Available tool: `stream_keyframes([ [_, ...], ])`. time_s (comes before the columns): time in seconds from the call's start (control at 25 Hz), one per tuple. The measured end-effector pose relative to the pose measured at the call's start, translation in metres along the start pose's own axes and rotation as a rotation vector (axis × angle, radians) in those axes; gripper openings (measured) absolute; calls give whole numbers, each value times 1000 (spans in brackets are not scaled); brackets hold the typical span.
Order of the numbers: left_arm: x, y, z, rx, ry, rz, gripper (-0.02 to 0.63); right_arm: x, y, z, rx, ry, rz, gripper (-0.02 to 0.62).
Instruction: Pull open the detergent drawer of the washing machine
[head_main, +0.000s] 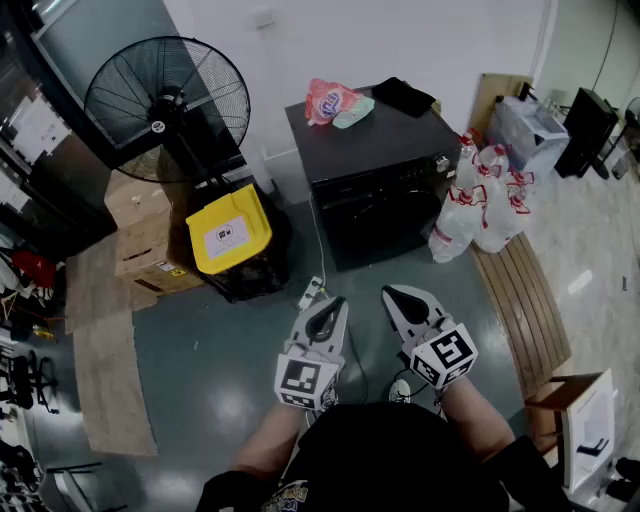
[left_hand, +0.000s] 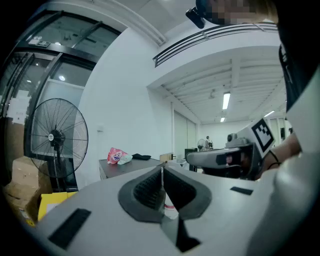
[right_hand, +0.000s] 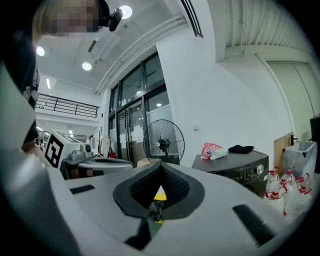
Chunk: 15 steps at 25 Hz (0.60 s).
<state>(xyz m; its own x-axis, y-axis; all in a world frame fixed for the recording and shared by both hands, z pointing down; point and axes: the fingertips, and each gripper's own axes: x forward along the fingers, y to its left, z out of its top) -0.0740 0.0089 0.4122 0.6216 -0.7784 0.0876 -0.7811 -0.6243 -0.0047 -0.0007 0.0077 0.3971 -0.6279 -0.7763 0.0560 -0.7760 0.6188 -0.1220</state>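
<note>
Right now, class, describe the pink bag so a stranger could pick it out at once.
Find the dark washing machine by the white wall. On its top, at the back left corner in the head view, lies the pink bag. It alone is pink; the pouch beside it is pale green, the cloth beyond black.
</note>
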Motion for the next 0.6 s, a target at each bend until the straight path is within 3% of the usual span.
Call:
stream_keyframes([
  [0.6, 7, -4, 2, -19, 6, 35, 17, -5, -15, -5, 38, -22, 3, 8],
])
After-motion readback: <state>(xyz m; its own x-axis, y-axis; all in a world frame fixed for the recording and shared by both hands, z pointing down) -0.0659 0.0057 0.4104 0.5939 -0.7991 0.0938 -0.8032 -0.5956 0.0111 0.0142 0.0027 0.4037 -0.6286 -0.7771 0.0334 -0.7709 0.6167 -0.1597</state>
